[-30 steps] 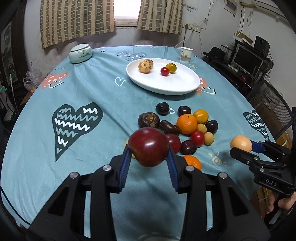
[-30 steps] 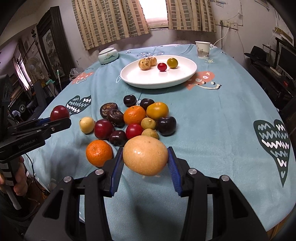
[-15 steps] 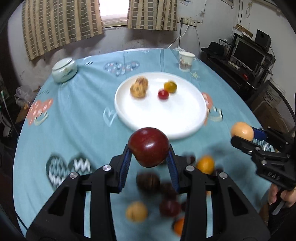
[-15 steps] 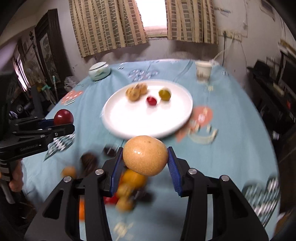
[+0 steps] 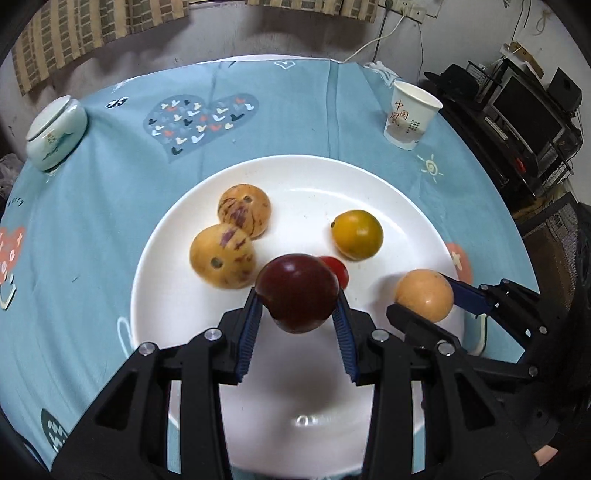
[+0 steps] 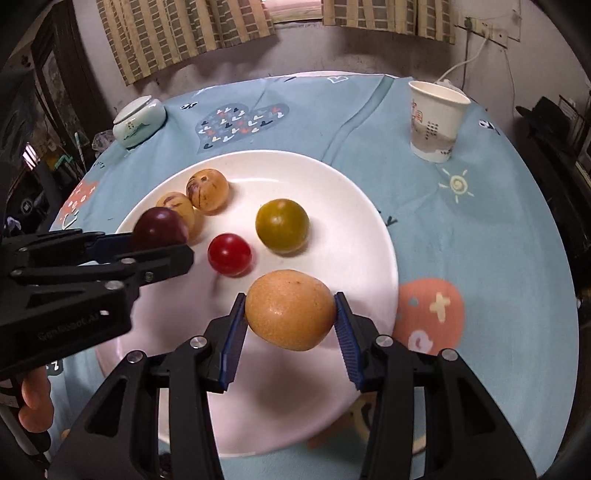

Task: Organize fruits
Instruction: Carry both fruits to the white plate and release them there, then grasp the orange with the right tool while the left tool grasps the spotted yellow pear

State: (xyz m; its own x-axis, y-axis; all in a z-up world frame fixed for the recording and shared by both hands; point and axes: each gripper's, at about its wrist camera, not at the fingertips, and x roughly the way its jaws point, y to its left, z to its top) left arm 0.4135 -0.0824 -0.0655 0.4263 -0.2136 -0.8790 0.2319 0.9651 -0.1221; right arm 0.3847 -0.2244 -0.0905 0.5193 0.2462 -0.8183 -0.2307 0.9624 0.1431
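Right now you hold a fruit in each hand, and both are over the white plate [image 5: 155, 280]. Your left gripper [image 5: 297, 316] is closed snug on a dark red plum [image 5: 297, 293], with the blue pads pressing on both sides. Your right gripper [image 6: 290, 323] is closed on a pale orange fruit [image 6: 290, 309] in the same way. Neither fruit has been let go yet, so I think the next step is to set them down on the bare part of the plate under the fingers. Four fruits already lie on the plate, just past your fingertips: two speckled yellow fruits [image 5: 222, 256] touching each other, a small red tomato [image 6: 229, 254], and a yellow-green fruit [image 6: 282, 225]. I cannot see any other fruits on the table in these views, so I cannot tell how many are left to move. The plate sits on a round table with a blue cloth [image 6: 491, 229] that has hearts and a little sun on it. Farther off stand a paper cup [image 6: 436, 120] and a small pale jar with a lid [image 6: 138, 122]. Behind them are striped curtains [image 6: 184, 33], and a desk with a screen is off to the side.
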